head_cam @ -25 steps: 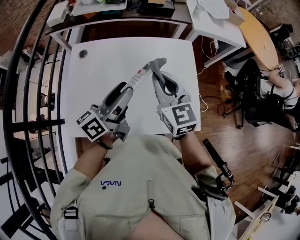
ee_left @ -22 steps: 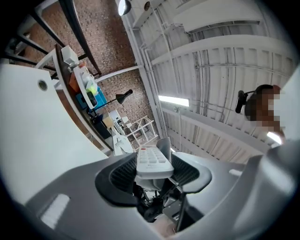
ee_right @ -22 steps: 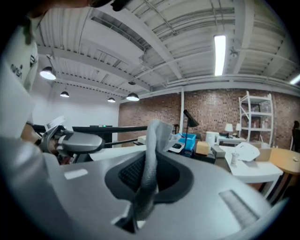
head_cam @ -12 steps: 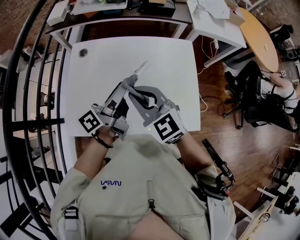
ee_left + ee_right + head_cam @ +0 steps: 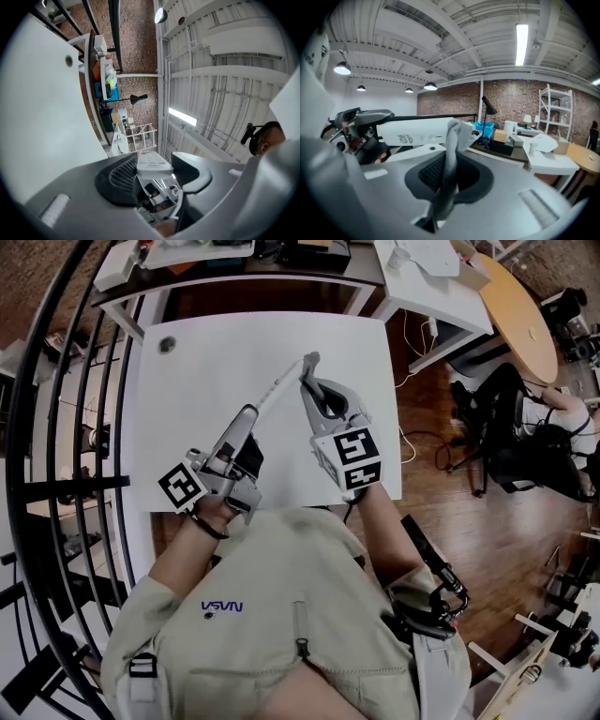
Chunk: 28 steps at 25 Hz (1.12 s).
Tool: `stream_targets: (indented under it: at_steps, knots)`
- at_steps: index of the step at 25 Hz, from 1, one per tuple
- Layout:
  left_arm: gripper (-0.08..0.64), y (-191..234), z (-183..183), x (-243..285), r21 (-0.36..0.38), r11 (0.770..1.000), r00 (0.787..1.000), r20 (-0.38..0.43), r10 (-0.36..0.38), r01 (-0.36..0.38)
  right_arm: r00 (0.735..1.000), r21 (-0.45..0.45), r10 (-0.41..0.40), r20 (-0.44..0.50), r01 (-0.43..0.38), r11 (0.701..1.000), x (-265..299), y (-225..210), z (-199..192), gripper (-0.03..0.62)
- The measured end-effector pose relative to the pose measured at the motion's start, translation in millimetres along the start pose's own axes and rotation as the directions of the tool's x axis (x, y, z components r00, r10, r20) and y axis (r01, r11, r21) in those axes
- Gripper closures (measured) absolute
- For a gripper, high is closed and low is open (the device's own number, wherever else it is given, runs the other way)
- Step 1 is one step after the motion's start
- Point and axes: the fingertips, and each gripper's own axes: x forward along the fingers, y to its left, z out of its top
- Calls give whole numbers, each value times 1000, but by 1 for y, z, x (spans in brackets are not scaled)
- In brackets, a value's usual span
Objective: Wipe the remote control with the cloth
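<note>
**Remote clamped left, cloth pinched right, both over the white table**

Head view: the left gripper (image 5: pixel 247 416) holds the near end of the remote control (image 5: pixel 277 387). The remote sticks out ahead of its jaws on a diagonal, above the white table (image 5: pixel 202 357). The right gripper (image 5: pixel 310 371) comes in from the other side, with the grey cloth (image 5: pixel 310 359) bunched at its tip, right at the remote's far end. Contact is too small to confirm from up here.

Left gripper view: both pads are closed on the remote's sides, a firm grasp. The remote runs straight out between the jaws, label end showing. The table fills the left of this frame, tilted, so the tool is rolled over. The cloth and the other tool are not in this frame.

Right gripper view: the jaws are nearly together, nipping the cloth, which stands up as a twisted grey strip from between the pads. Its top lies over the remote's end, apparently touching. The remote lies crosswise ahead of these jaws with its back label showing, and the left gripper is at its far left end. Only this view shows the remote's length clear above the tabletop. A desk lamp (image 5: pixel 489 106) stands beyond it.
</note>
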Motion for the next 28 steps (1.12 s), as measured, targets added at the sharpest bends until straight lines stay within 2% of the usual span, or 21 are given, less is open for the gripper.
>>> stream_targets:
  at_steps: [4, 8, 11, 13, 17, 20, 23, 26, 28]
  knots:
    - [318, -1, -6, 5, 3, 1000, 1000, -16, 5, -5, 996, -49, 93, 5, -92, 995, 3, 31, 1, 566]
    - [318, -1, -5, 5, 24, 1000, 1000, -18, 11, -11, 976, -132, 220, 2, -218, 967, -1, 77, 0, 566]
    - [318, -2, -3, 5, 73, 997, 1000, -20, 17, -16, 956, -204, 292, -7, -287, 936, -8, 103, 1, 566]
    - [318, -1, -1, 5, 146, 989, 999, -31, 34, -29, 946, -236, 325, -12, -318, 918, -13, 113, 3, 566]
    - [318, 4, 3, 3, 332, 941, 993, -63, 98, -71, 929, -253, 371, 3, -358, 899, -25, 122, 10, 566]
    - [318, 10, 5, -1, 390, 916, 990, -62, 126, -92, 921, -217, 386, 45, -368, 904, -30, 122, 14, 566]
    - [318, 17, 10, -5, 449, 886, 986, -53, 157, -117, 933, -168, 352, 78, -336, 927, -29, 109, 18, 566]
    - [318, 21, 13, -5, 537, 833, 980, -54, 190, -133, 948, -121, 303, 93, -292, 949, -26, 93, 17, 566]
    - [318, 23, 13, -5, 608, 782, 976, -54, 213, -137, 958, -95, 267, 101, -258, 961, -25, 83, 16, 566]
